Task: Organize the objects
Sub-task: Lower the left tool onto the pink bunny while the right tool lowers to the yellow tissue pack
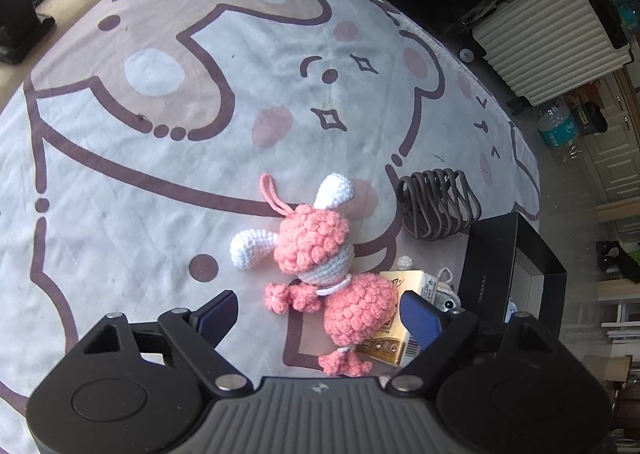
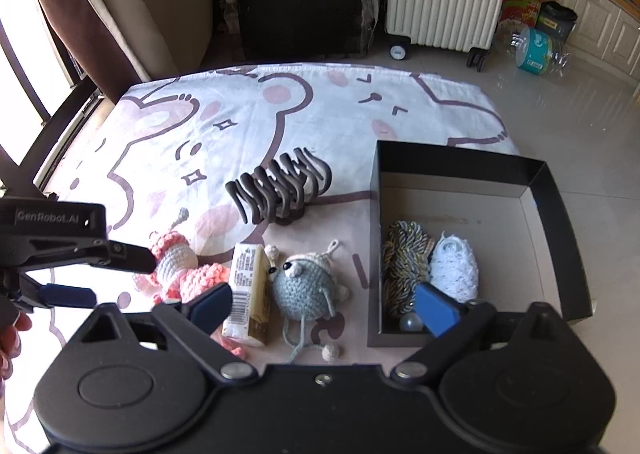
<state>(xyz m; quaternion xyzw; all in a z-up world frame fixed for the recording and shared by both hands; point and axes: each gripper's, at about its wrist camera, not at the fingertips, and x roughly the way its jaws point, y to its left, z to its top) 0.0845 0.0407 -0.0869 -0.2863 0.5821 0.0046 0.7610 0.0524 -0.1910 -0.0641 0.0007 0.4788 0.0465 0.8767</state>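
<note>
Left gripper [image 1: 318,312] is spread wide, nothing between the jaws, hovering low over the pink crochet doll [image 1: 320,266], which lies flat on the bear-print cloth [image 1: 140,174] near the front edge. Doll looks light, soft and squashy: stuffed yarn, so it should compress and won't slip much. I'd pinch across the round pink body or the white waist band, not the white ears or the hang loop, since those would just flop and let it swing. Its lower body overlaps the yellow carton [image 2: 250,286] just to its right, so lifting may nudge that. The carton looks stiff and light with flat faces; grip across the narrow sides. Touching it or just beside it, the grey-blue crochet mouse [image 2: 306,288] has the same soft handling, with trailing strings and small pompoms that could snag; take the body. Behind those sits the dark claw hair clip [image 2: 280,190], rigid, toothed plastic, probably slick; grip across the spine. Right gripper [image 2: 324,306] is likewise parted and empty, held above the mouse and the box's near-left corner. Far right, the black open box [image 2: 560,214] already holds a coil of twisted cord [image 2: 404,258], a white crochet piece [image 2: 454,268] and a small clear ball [image 2: 410,321], so that's likely the drop target for everything on the cloth.
</note>
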